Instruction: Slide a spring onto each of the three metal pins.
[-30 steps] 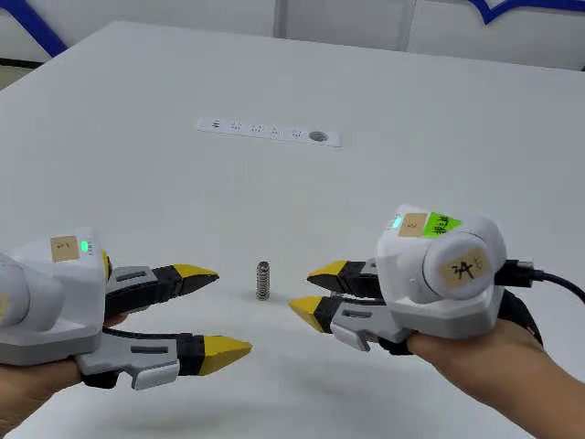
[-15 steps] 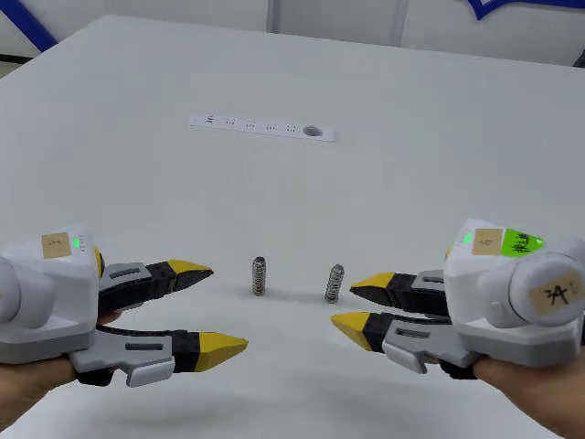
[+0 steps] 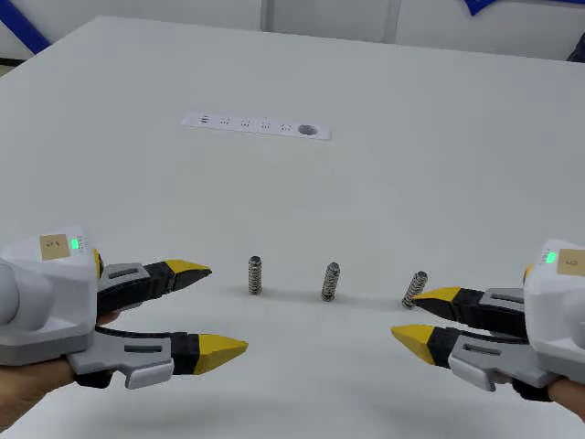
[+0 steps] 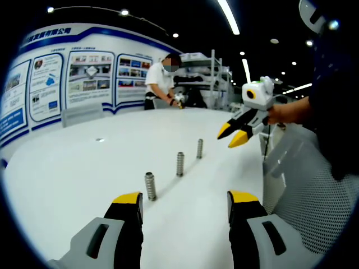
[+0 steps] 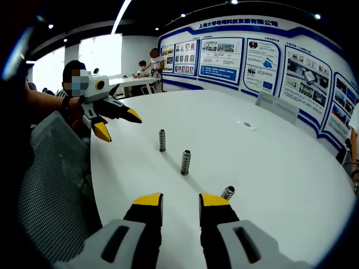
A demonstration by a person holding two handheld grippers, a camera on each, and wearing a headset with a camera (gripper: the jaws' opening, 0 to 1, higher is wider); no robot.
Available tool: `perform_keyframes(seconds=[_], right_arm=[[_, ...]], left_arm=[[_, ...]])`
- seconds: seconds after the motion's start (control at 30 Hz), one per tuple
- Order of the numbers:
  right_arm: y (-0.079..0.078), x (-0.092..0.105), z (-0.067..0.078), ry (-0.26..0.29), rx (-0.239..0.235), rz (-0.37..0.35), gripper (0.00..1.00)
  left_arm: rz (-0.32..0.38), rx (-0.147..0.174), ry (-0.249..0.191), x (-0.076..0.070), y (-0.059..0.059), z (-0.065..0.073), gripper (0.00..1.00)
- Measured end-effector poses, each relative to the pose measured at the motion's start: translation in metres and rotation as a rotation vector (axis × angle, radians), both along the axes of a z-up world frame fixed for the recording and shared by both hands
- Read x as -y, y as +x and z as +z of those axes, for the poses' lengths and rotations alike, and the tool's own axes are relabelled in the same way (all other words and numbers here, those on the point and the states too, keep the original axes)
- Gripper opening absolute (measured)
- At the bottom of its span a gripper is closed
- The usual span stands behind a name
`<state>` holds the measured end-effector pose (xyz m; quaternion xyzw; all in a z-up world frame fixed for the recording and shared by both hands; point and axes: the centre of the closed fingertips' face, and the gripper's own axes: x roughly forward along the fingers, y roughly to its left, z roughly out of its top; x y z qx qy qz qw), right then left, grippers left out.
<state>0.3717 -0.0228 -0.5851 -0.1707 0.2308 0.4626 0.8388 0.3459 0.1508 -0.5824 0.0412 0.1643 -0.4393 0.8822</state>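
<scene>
Where the white table [image 3: 411,137] spreads wide and flat, three springs stand upright in a row near its front: left spring [image 3: 255,274], middle spring [image 3: 330,282] and right spring [image 3: 416,288]. Any pins inside the coils are hidden. Blue-framed boards [image 5: 241,53] line the curved wall beyond the table, and a person [image 4: 160,84] stands at another bench far back. The table's near edge runs past a mesh chair [image 5: 56,185], which sits close beside both hands. Farther up the table a white strip [image 3: 256,126] lies flat, well apart from the row, with open surface on every side of the springs. The left gripper [image 3: 227,308] hovers just left of the left spring, its yellow-tipped fingers spread wide and holding nothing. The right gripper [image 3: 404,314] hovers at the other end of the row, its fingers parted by a narrower gap and empty. Its far fingertip is just beside the right spring, and I cannot tell whether they touch. Nothing lies between the grippers but the springs themselves.
</scene>
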Motion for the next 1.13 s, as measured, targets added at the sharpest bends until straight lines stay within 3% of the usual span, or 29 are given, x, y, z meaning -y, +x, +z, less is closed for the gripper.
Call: perform_keyframes(seconds=[0.37, 0.83, 1.13], right_arm=[[0.004, 0.037, -0.005, 0.014, 0.000, -0.065, 0.34], [0.003, 0.043, -0.011, 0.026, -0.007, -0.038, 0.52], [0.004, 0.044, -0.013, 0.040, -0.013, -0.033, 0.56]], left_arm=[[0.001, -0.007, 0.006, 0.001, 0.000, -0.001, 0.64], [0.017, -0.026, 0.020, -0.004, -0.002, -0.007, 0.66], [0.020, -0.033, 0.017, -0.004, -0.003, -0.010, 0.67]])
